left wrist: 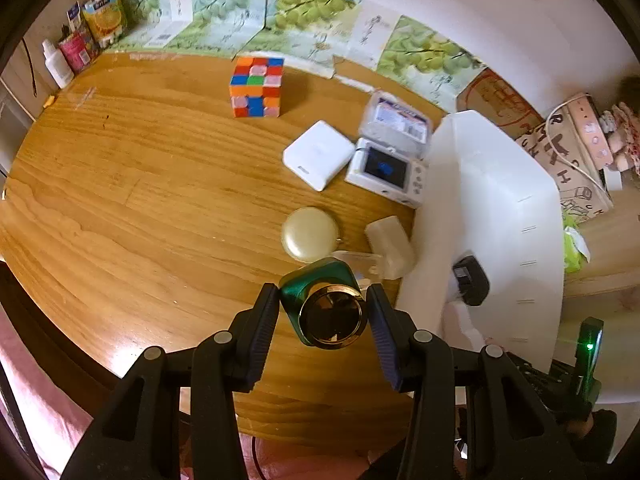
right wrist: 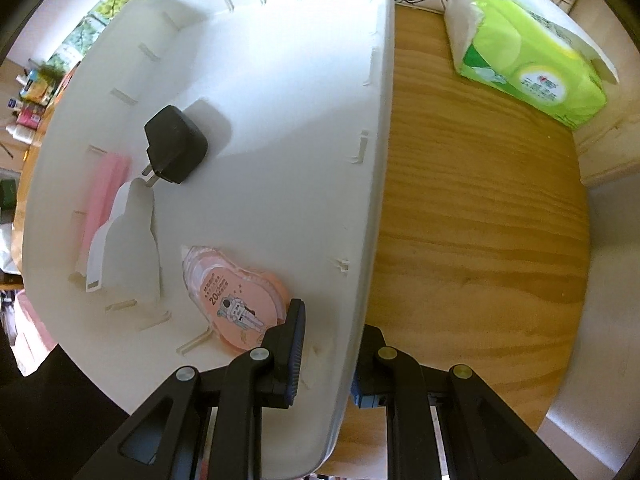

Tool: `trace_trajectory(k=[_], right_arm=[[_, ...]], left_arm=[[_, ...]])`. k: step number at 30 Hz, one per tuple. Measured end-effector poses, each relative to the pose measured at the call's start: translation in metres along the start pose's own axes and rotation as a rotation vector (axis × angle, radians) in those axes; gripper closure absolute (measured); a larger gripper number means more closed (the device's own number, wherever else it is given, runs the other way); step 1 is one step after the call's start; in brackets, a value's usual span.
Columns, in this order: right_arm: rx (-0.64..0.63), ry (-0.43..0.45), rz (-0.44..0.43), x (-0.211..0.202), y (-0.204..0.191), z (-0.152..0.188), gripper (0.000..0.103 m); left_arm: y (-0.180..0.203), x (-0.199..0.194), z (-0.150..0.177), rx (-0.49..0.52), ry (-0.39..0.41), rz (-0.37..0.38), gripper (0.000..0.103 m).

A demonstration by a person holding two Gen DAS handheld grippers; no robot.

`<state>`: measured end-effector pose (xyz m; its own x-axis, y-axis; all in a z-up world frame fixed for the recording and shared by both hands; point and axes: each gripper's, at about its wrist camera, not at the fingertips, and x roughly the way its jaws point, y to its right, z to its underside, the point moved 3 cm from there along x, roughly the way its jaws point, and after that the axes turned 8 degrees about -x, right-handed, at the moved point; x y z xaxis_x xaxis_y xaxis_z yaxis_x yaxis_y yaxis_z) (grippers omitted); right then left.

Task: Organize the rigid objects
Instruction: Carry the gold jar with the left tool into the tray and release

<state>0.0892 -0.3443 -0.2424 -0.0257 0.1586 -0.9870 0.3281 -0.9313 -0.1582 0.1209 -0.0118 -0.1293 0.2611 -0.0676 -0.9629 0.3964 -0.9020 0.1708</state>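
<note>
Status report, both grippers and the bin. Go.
Left gripper shut on green gold-capped bottle. Right gripper clamps white plastic bin wall. Nothing blocking.

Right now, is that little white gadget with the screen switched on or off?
On, it seems: the white gadget lying flat on the wooden table shows a small blue shape glowing on its dark screen, though it could be a reflection.

A home – wooden table, toiletries, tissue pack

Green bottle – gold cap (shiny).
</note>
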Motion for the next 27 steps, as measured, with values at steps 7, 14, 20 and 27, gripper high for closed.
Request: trace_trajectory(k=[7,14,20,27], right_arm=[[-0.063,-0.010,-0.015,0.002,0.001,-0.007,0.084],[-0.116,-0.019,-0.027,0.007,0.001,-0.013,0.084],[-0.143,-0.016,-0.029,0.008,0.001,-0.015,0.084],[-0.158,-0.017,-0.027,0.012,-0.001,-0.016,0.084]], left_arm=[[0.028,-0.012,0.011,0.025,0.040,0.016,0.054],[0.057,-0.014,0.021,0.065,0.048,0.025,0.054],[0.088,-0.013,0.028,0.126,0.043,0.035,0.054],[0.124,-0.007,0.038,0.213,0.016,0.061,0.060]])
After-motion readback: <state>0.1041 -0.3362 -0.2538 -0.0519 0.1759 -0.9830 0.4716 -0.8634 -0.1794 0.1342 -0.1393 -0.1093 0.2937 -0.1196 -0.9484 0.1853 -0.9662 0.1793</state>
